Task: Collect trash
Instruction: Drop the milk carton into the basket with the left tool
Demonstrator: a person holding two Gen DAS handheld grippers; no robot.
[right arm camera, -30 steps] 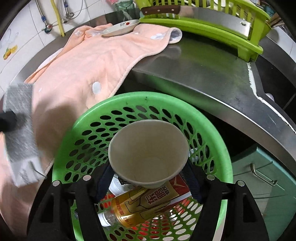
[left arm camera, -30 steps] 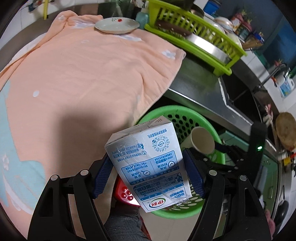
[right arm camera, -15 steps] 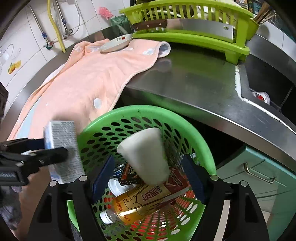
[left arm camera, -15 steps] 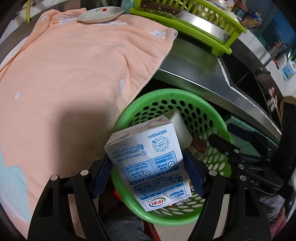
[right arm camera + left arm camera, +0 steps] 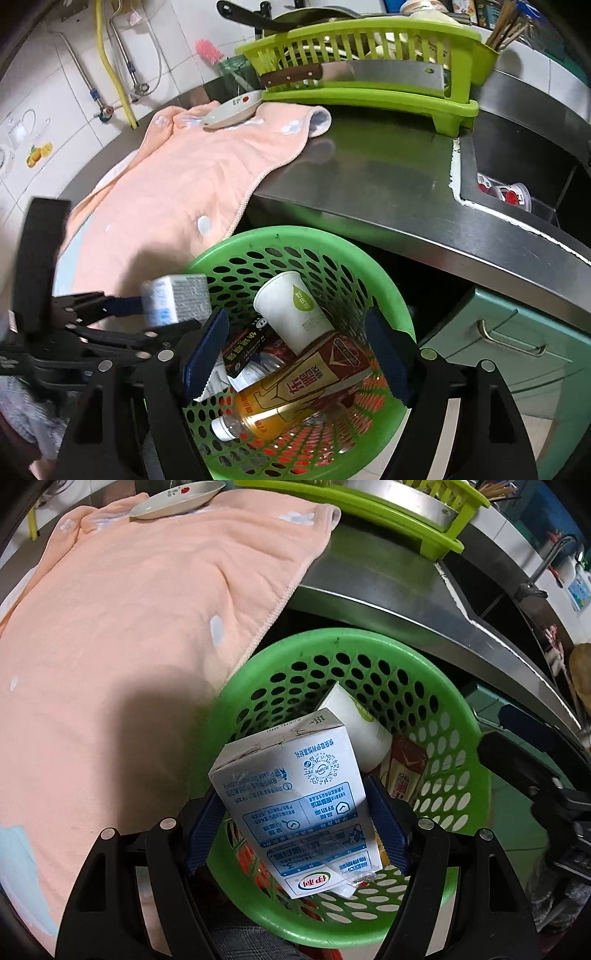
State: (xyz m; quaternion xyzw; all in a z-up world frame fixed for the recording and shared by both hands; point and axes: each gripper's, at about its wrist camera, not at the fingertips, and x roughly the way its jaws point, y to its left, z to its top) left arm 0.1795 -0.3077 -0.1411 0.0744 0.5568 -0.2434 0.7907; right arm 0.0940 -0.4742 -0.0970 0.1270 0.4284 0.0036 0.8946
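The white-and-blue printed milk carton is gripped between the blue pads of the left tongs, tilted, and held over the round green perforated plastic basket, near its rim on the cloth side. The right tongs are seen open and empty above the same basket; nothing is pressed by their pads.

Inside the basket, a white paper cup with a green leaf mark is seen lying on its side on a red-and-gold drink carton, with a clear plastic bottle of amber liquid and a small black packet beside them. So the collecting looks well along, with the milk carton yet to be dropped.

Risk is judged chiefly at the release. The carton is carried close to the rim next to the peach towel draped over the steel table; if it is let go too early, the rim could be struck and the carton tipped onto the floor. A crumpled wrapper scrap clings at the carton's lower end and may fall separately. The two tongs are crowded over one opening, so a knock between them is possible. The heaped contents could also bounce the carton back out.
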